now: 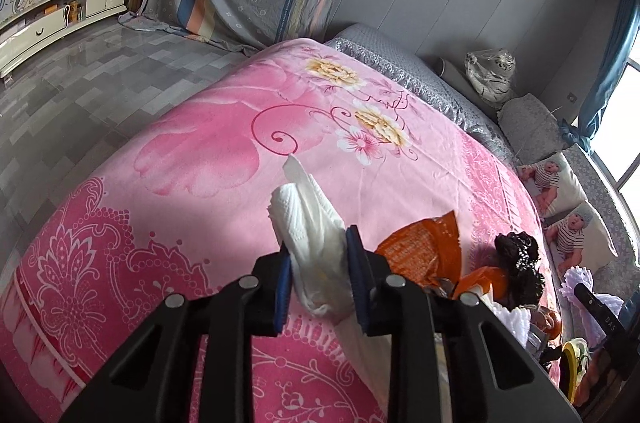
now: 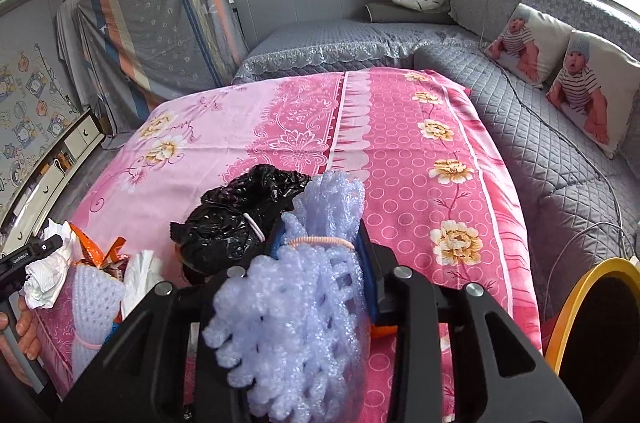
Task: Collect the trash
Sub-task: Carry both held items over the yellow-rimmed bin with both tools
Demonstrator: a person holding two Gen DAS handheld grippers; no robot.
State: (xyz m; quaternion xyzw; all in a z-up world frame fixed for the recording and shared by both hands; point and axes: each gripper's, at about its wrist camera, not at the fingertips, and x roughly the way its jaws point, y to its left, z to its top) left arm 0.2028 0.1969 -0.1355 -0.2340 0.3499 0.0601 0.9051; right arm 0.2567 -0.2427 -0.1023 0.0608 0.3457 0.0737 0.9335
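Note:
My left gripper (image 1: 318, 255) is shut on a crumpled white tissue (image 1: 308, 219) above the pink floral cloth (image 1: 200, 151); it also shows in the right wrist view (image 2: 44, 275). My right gripper (image 2: 320, 239) is shut on a lilac foam net (image 2: 288, 315) tied with an orange band. On the cloth lie an orange wrapper (image 1: 424, 247), a black plastic bag (image 2: 232, 219), a second foam net (image 2: 94, 299) and another white tissue (image 2: 140, 275).
A yellow-rimmed bin (image 2: 592, 327) stands at the lower right of the cloth-covered table. A grey quilted sofa (image 2: 540, 151) with baby-print cushions (image 2: 592, 91) runs along the right. A grey tiled floor (image 1: 80, 95) and a white cabinet (image 1: 48, 27) lie to the left.

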